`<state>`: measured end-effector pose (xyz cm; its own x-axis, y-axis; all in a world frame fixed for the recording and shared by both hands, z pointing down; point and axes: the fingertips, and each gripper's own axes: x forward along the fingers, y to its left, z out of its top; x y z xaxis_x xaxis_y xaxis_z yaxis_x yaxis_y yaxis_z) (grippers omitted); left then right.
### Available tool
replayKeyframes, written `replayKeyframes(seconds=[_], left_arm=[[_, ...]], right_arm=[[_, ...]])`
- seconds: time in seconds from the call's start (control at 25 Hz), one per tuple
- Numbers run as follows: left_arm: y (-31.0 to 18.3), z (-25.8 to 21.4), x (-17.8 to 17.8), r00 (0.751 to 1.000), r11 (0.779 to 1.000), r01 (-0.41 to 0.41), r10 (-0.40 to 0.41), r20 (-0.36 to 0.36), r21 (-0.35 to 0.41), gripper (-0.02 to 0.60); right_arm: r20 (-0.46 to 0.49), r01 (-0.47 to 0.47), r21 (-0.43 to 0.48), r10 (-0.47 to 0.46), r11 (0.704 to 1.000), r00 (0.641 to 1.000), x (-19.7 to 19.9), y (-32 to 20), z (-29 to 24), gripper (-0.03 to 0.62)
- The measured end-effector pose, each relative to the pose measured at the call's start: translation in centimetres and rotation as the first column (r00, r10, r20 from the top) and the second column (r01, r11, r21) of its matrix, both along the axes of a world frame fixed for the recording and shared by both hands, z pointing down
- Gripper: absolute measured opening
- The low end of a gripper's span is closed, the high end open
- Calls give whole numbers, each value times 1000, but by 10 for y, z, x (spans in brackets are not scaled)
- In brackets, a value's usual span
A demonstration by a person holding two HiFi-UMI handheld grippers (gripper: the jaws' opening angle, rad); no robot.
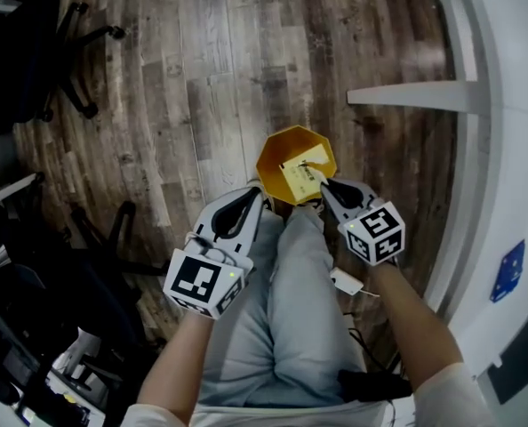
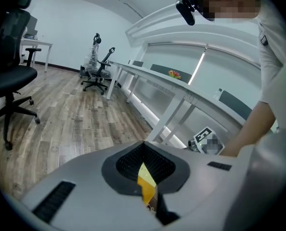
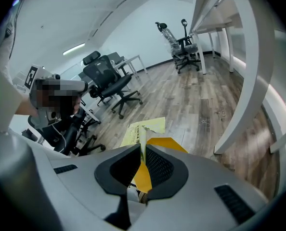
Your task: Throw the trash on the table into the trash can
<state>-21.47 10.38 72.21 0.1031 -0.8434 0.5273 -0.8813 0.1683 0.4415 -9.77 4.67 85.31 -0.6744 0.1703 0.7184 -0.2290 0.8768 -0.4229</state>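
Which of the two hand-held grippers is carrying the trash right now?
The right hand-held gripper: its jaws pinch a pale yellow paper sheet above the orange octagonal trash can. The left hand-held gripper is shut, with no paper sticking out.

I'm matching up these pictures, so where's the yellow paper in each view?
Head view: centre, the paper over the bin, in the right gripper.
Left gripper view: not clearly there; just a yellow sliver between the jaws.
Right gripper view: lower centre, pinched between the jaws.
Shared landmark: the white desk.

The wood-plank floor [image 1: 202, 78] bears the yellow trash can [image 1: 271, 160] and, well apart, a black office chair [image 1: 33, 52].
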Motion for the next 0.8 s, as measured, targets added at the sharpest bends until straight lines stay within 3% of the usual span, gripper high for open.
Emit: replayKeyframes(seconds=[0.36, 0.68, 0.8], left_arm=[[-7, 67, -4, 1000, 1000, -25, 25, 2, -4, 3], [-9, 102, 0, 999, 999, -46, 46, -3, -26, 3], [-8, 108, 2, 999, 998, -51, 51, -4, -33, 3]], right_arm=[[-64, -26, -24, 25, 999, 998, 12, 2, 86, 55], [-94, -76, -44, 72, 996, 993, 24, 6, 128, 58], [-109, -76, -36, 71, 996, 991, 27, 6, 138, 137]])
